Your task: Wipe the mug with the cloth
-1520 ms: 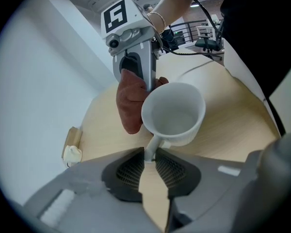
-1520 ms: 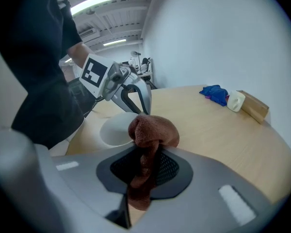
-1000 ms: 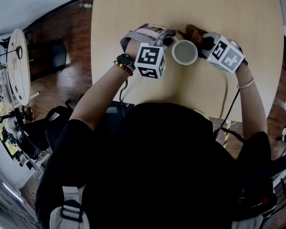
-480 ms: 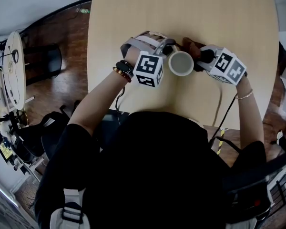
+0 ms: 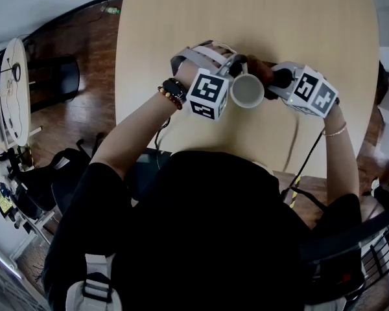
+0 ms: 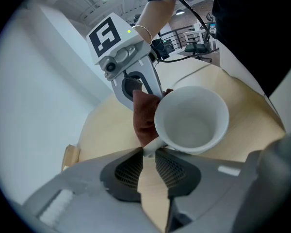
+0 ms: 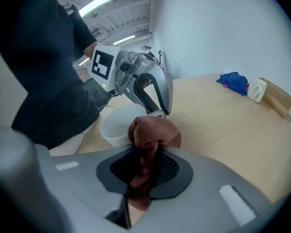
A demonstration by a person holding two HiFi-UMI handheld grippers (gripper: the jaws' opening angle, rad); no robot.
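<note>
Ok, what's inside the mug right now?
Nothing visible: the mug shows a bare white interior. The cloth, pinched in the right claw, sits outside by its wall. The wall behind the cloth is covered.

A person in a black top leans over a pale wooden table [image 5: 181, 18], with a white ceramic mug [image 5: 247, 91] mouth-up between the two grippers. The left gripper [image 5: 235, 65] reaches to the mug from the left, its marker cube just beside the rim. The right gripper [image 5: 272, 80] is at the mug's far right side with a reddish-brown cloth [image 5: 262, 72] bunched against it. A beaded bracelet [image 5: 170, 91] circles the left wrist, and dark wooden floor [image 5: 84, 109] shows past the table's left edge.
</note>
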